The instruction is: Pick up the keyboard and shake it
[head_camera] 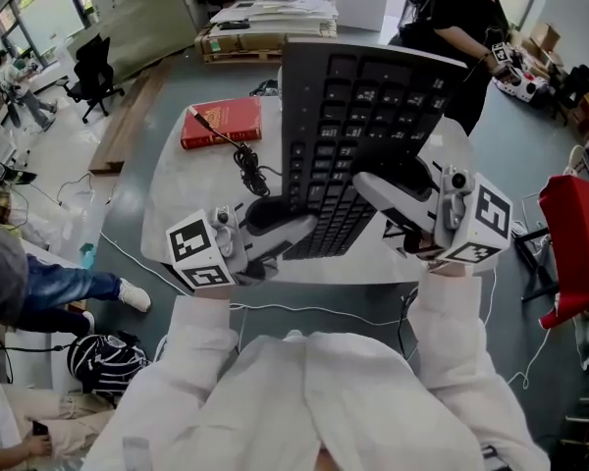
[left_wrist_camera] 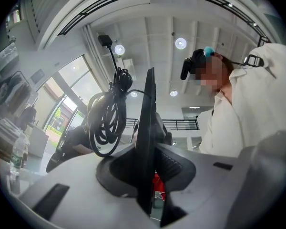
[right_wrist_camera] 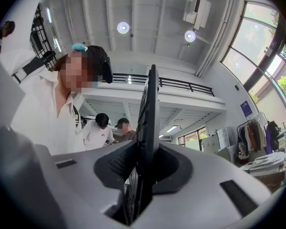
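While the black keyboard is held up over the white table at the centre of the head view, its keys facing the camera and its far end raised toward the top of the frame, the left gripper clamps its lower left edge and the right gripper clamps its lower right edge. A red book lies on the table at the upper left, and a black cable trails just right of it. From the left gripper view the keyboard appears edge-on, a thin dark slab rising from the middle of the frame, and the left gripper has both jaws pressed against its two faces, only narrowly apart. The cable hangs in a coiled bundle just left of the keyboard, and a person in white fills the right side. From the right gripper view the keyboard again stands edge-on at centre, and the right gripper is closed on it the same way, jaws tight to either face.
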